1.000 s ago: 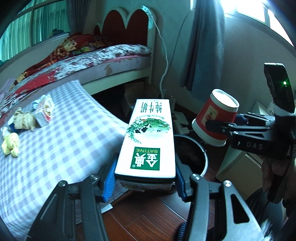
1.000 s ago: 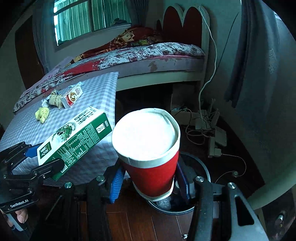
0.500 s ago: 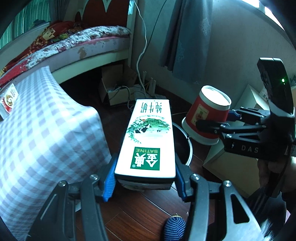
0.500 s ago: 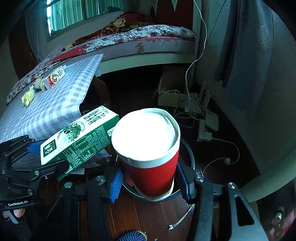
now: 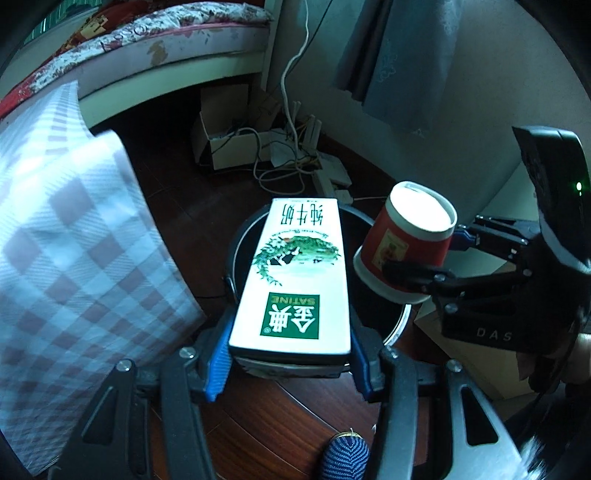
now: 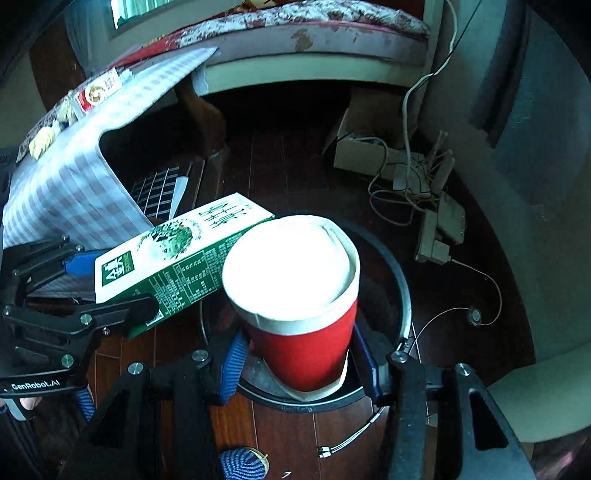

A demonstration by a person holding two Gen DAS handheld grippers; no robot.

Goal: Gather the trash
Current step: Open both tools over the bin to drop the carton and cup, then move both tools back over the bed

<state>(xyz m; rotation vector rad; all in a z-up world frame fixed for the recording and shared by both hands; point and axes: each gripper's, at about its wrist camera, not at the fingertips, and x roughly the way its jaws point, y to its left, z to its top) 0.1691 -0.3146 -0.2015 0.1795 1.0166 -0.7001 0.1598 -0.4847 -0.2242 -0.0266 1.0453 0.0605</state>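
My left gripper (image 5: 290, 363) is shut on a white and green milk carton (image 5: 295, 277) and holds it level above a round black trash bin (image 5: 236, 251) on the floor. My right gripper (image 6: 299, 363) is shut on a red paper cup (image 6: 295, 295) with a white rim, held over the same bin (image 6: 400, 291). In the right wrist view the carton (image 6: 173, 258) sits just left of the cup. In the left wrist view the cup (image 5: 406, 247) hangs at the bin's right edge.
A table with a checked cloth (image 5: 62, 240) stands left, with a small carton (image 6: 98, 90) and crumpled wrappers (image 6: 42, 138) on it. A cable tangle and power strips (image 6: 417, 184) lie behind the bin. A bed (image 6: 314, 33) is at the back. A blue shoe tip (image 5: 345, 458) shows below.
Both grippers have moved forward and down from beside the table until they are over the bin, still holding the carton and the cup. The bed and tabletop have slid back out of view.
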